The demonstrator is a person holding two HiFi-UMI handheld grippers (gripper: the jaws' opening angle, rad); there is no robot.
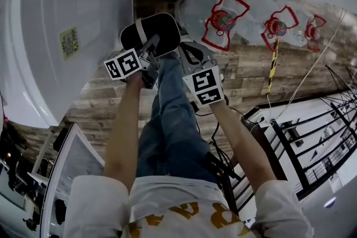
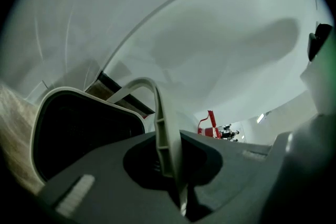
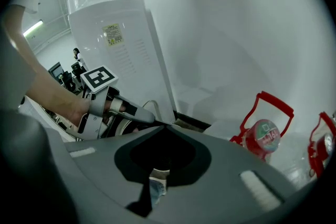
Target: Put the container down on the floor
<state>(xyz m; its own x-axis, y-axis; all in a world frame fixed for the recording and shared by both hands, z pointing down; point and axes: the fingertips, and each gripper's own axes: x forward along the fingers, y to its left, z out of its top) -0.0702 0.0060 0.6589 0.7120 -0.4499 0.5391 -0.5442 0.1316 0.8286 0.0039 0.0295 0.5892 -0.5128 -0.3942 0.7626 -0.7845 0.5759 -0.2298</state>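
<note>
Holding a black, white-rimmed plastic container [image 1: 152,34] over the wooden plank floor [image 1: 252,72].
The left gripper [image 2: 169,139] is clamping its pale arched handle [image 2: 157,97] (a narrow grip); the right gripper [image 3: 163,126] jaws are pressing together, empty.

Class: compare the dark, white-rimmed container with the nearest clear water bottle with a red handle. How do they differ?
The dark, white-rimmed container is opaque; the clear water bottle is see-through. The container's pale grey handle is clamped in the left gripper; the bottle's red handle is untouched. Both have carrying handles.
</note>
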